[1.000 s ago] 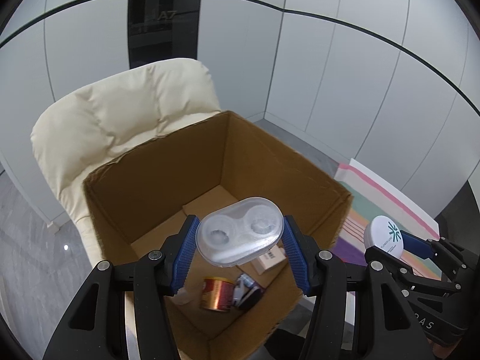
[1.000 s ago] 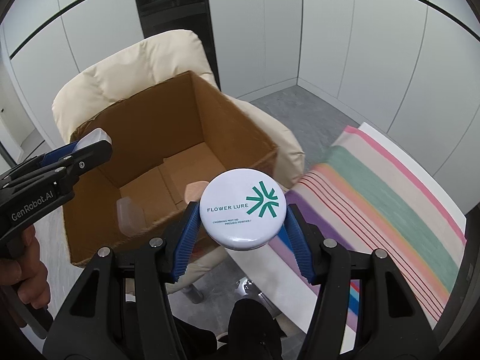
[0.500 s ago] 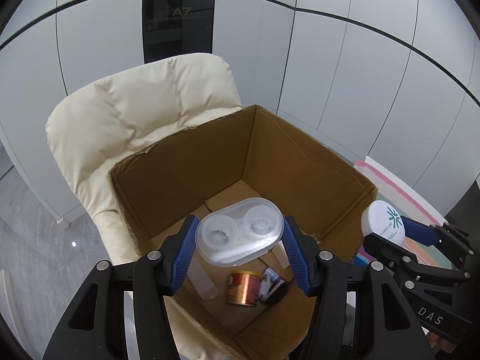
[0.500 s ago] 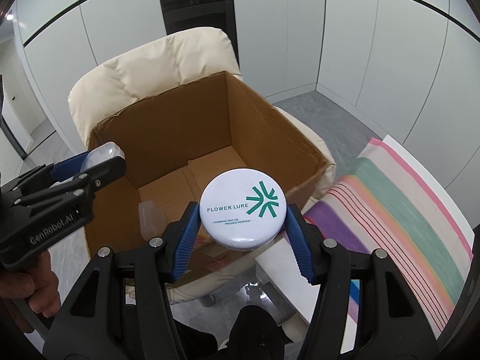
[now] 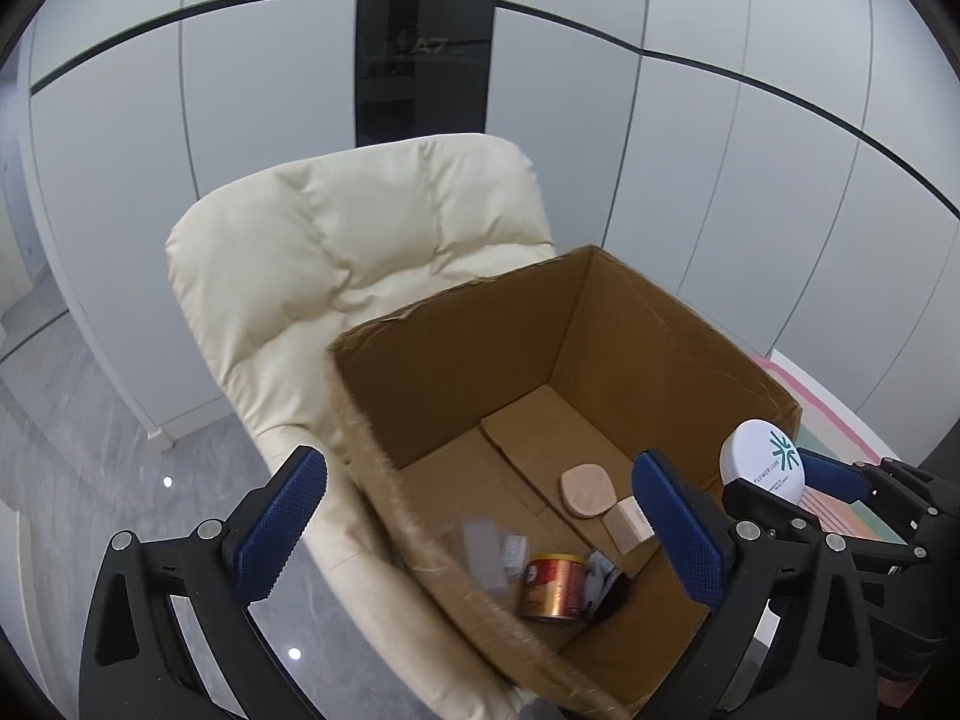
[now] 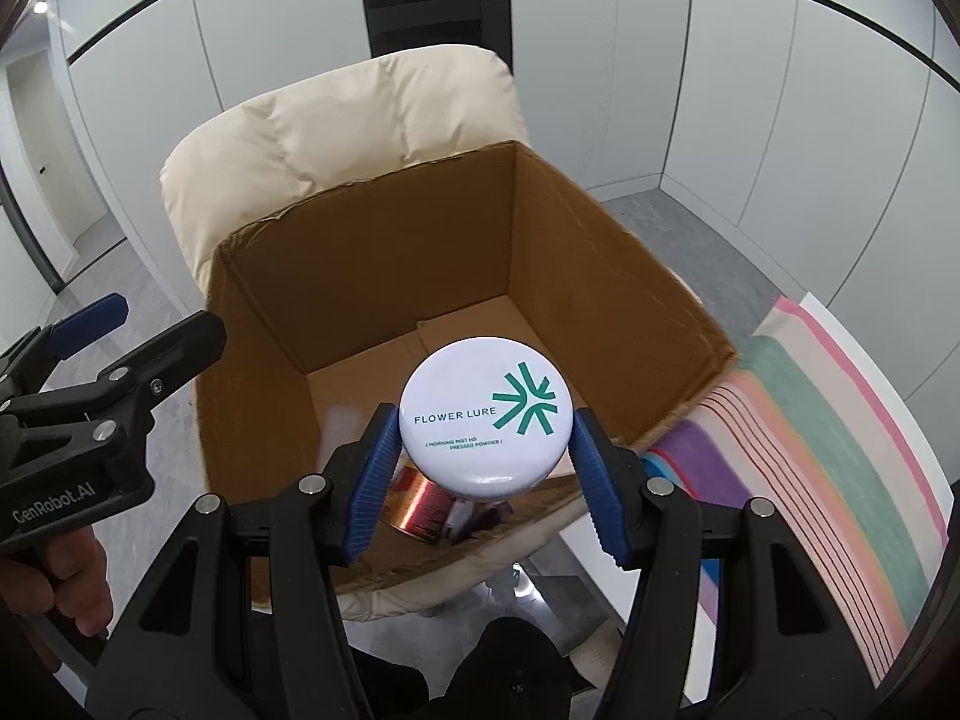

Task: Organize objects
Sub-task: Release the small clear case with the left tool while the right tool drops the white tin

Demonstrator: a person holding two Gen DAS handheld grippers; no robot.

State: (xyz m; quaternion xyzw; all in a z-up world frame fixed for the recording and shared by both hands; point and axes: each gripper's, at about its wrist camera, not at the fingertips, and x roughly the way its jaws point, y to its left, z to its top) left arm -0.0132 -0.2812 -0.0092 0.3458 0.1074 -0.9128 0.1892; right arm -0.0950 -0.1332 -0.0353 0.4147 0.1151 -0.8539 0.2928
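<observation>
Clamped flat between the blue pads of the right gripper [image 6: 486,450]: the white compact [image 6: 483,417], lid up, over the six o'clock rim of the cardboard box [image 6: 372,252]. Not yet inside.

To do the drop well:
- Carry on toward twelve o'clock until the whole disc clears the near rim.
- Lower into the box before letting go; likely brittle powder inside, so no long fall.
- Aim for the bare floor at twelve o'clock, away from the pile.
- Keep the disc level, then spread the jaws wide.

Left gripper [image 5: 480,480]: at nine o'clock in the right view, jaws opening, nothing between them.

Counted in the box, left view:
- one red-gold can [image 5: 552,588] at six o'clock of the floor
- one blurred clear piece [image 5: 483,552] at its nine o'clock; lying or dropping, cannot tell
- one dark packet [image 5: 606,585] at its three o'clock
- one beige rounded pad [image 5: 588,489]
- one small beige block [image 5: 627,531] touching it

Beyond: one cream chair [image 5: 360,252] under the box, one striped cloth [image 6: 810,438] at three o'clock.
</observation>
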